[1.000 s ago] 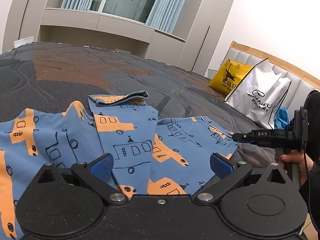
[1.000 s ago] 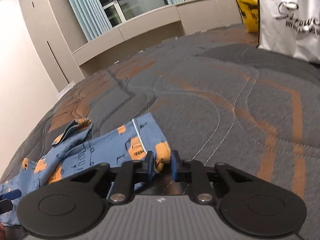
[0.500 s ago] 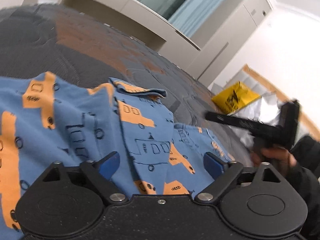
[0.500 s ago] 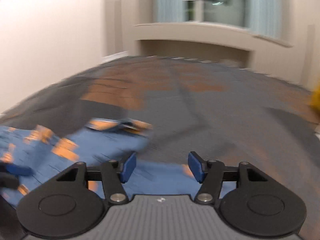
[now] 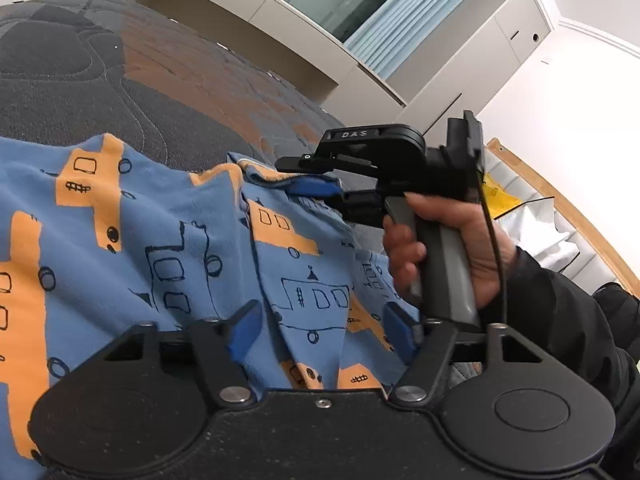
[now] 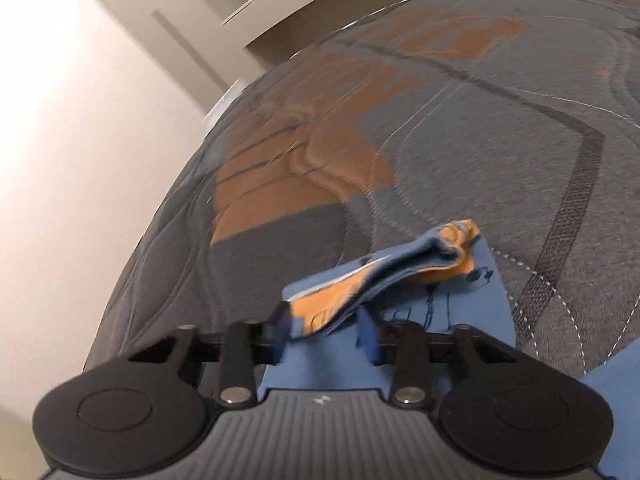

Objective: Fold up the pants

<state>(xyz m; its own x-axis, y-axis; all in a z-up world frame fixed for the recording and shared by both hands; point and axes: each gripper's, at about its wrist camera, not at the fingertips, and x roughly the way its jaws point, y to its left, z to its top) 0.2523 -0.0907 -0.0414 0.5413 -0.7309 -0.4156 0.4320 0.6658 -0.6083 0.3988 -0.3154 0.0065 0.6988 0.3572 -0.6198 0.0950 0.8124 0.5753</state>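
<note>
Even indoor daylight; left view sharp, right view smeared by motion.

Light enters from the window (image 5: 360, 4) above the bed (image 5: 100, 80), leaving soft shadows and no harsh glare. The white wall (image 6: 80, 140) in the right wrist view is washed out. That view blurs the pants (image 6: 400, 276) hem and the quilting. Both fisheye views bend straight lines and darken at the corners.

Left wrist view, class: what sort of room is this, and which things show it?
Probably a bedroom: a quilted mattress bearing the pants, a padded headboard, and a curtained window.
</note>
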